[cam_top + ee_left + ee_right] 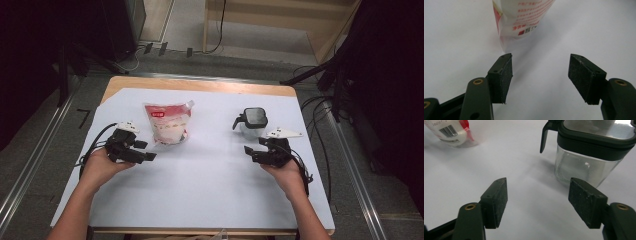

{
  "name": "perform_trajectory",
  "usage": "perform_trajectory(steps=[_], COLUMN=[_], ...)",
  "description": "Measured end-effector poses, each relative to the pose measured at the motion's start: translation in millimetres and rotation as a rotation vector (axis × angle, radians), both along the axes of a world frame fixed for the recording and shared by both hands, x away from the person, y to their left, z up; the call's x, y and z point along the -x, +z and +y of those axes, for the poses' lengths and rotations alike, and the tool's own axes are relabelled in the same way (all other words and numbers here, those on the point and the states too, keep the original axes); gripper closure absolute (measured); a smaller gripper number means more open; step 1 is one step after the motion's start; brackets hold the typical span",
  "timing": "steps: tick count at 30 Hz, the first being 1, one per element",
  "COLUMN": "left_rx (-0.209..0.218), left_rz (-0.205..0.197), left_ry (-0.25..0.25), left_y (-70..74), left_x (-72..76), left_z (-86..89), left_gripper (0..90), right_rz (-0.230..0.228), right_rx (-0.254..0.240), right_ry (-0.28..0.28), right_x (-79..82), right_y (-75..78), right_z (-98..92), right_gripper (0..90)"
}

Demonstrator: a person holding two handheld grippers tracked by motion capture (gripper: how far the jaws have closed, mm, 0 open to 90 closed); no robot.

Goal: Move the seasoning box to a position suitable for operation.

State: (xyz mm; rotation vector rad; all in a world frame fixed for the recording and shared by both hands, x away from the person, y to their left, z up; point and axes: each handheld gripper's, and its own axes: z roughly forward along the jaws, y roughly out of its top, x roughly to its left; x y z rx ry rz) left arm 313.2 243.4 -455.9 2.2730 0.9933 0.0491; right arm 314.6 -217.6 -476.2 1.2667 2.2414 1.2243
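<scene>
A wooden table covered with a white sheet (210,185) fills the middle of the high view. Left of centre in that frame lies a white plastic pouch with red printing and a corner spout (168,122), flat on the sheet. Right of centre stands a clear glass jar with a black lid and side handle (252,122). The left gripper (142,151), held in a hand at the lower left, sits just beside the pouch's lower edge; its jaws are spread wide with nothing between them, the pouch (521,20) lying just ahead of them. The right gripper (256,148), held at the lower right, is also spread wide and empty, with the jar (589,152) close ahead.
</scene>
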Motion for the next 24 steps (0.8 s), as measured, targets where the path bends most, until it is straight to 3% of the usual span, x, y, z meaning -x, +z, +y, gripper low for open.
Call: perform_trajectory(steps=[6, 13, 20, 24], left_rx=[0.011, 0.041, 0.050, 0.037], left_rz=[-0.025, -0.062, -0.060, -0.067], left_ry=[-0.001, -0.016, -0.026, -0.021], left_y=[2.1, 5.2, 6.3, 7.3], left_x=[1.1, 2.5, 3.1, 4.2], left_z=[-0.3, 0.1, -1.9, -0.9], left_gripper=[37.5, 34.7, 35.0, 35.2], right_rz=[0.010, -0.002, 0.009, -0.010], right_rx=[0.000, 0.001, -0.012, -0.027], right_ry=[0.006, -0.028, -0.047, -0.061], right_x=[-1.8, -2.6, -5.9, -6.8], right_y=[1.9, 3.2, 2.2, 4.4], right_z=[-3.1, -5.8, -9.3, -12.1], right_gripper=[37.1, 36.2, 38.3, 38.8])
